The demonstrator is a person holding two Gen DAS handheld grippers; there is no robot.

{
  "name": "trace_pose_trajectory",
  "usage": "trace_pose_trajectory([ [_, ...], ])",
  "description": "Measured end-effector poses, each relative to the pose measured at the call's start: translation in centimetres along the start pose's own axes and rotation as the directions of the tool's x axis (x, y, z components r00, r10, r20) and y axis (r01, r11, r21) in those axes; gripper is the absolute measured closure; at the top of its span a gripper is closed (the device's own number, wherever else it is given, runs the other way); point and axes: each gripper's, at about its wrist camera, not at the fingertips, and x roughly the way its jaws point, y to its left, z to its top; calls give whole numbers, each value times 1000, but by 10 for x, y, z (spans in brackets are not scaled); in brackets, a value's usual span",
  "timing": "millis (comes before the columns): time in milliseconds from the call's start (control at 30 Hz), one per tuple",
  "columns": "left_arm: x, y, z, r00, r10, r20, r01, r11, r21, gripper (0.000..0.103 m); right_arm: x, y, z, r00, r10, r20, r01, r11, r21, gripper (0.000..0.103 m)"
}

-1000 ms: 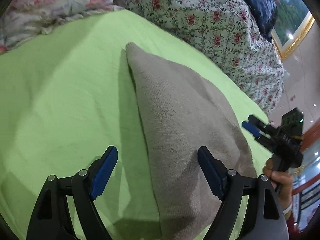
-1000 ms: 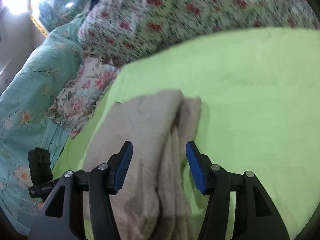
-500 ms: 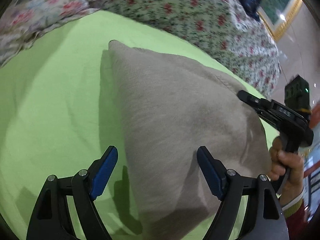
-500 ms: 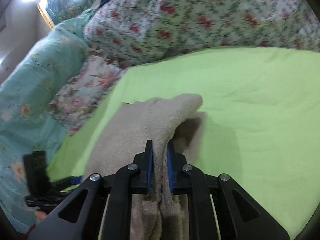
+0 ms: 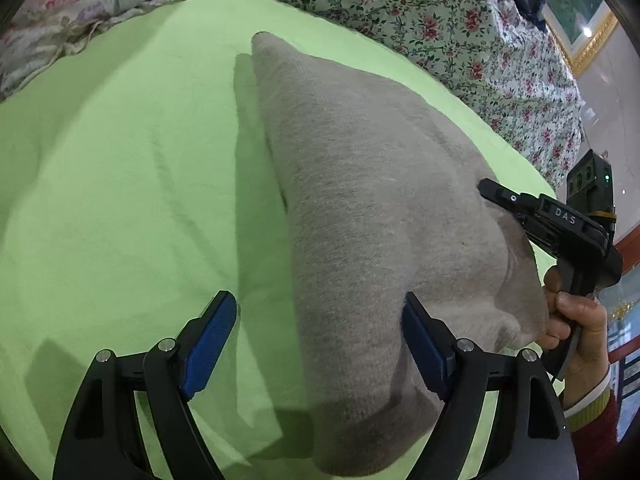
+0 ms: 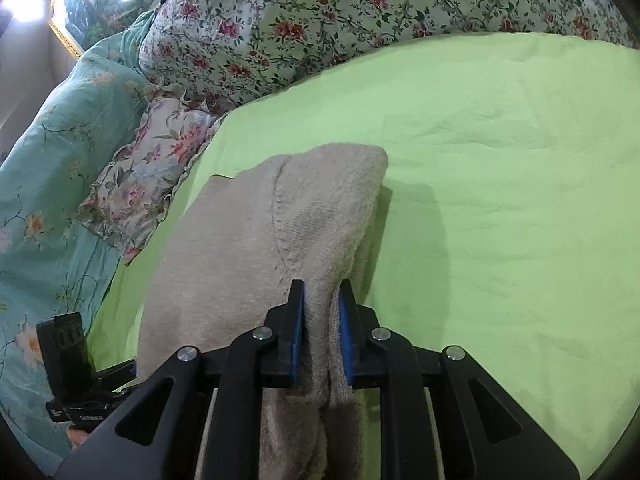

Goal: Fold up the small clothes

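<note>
A beige knit garment [image 5: 372, 208] lies on a lime-green sheet [image 5: 120, 184]; it also shows in the right wrist view [image 6: 256, 232]. My left gripper [image 5: 316, 340] is open, with the garment's near edge between its blue pads and its right pad against the cloth. My right gripper [image 6: 320, 320] is shut on a bunched edge of the garment and lifts it off the sheet. In the left wrist view the right gripper [image 5: 520, 208] shows at the garment's right side, held by a hand.
Floral pillows and a quilt [image 6: 320, 12] lie along the far side of the sheet [image 6: 500, 160]. A teal floral cover [image 6: 48, 160] is at the left. A gold-framed picture [image 5: 576, 12] hangs on the wall beyond.
My right gripper went from open around the garment's edge to shut on it, then raised it. The garment's right side now stands higher. My left gripper stayed open.
</note>
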Motion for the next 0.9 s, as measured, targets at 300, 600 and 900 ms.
trace_pose_trajectory([
  [300,-44,-8,-31,998,26,49,-30,996,80,22,-66,9,-38,996,-38,80,37,999,13,65],
  [600,-81,-25,-59,992,-21,128,9,996,92,23,-110,25,-106,988,-18,156,11,999,42,58],
  [900,-53,-77,-43,967,-245,76,217,938,269,21,-69,46,-86,994,91,64,-93,995,30,65],
])
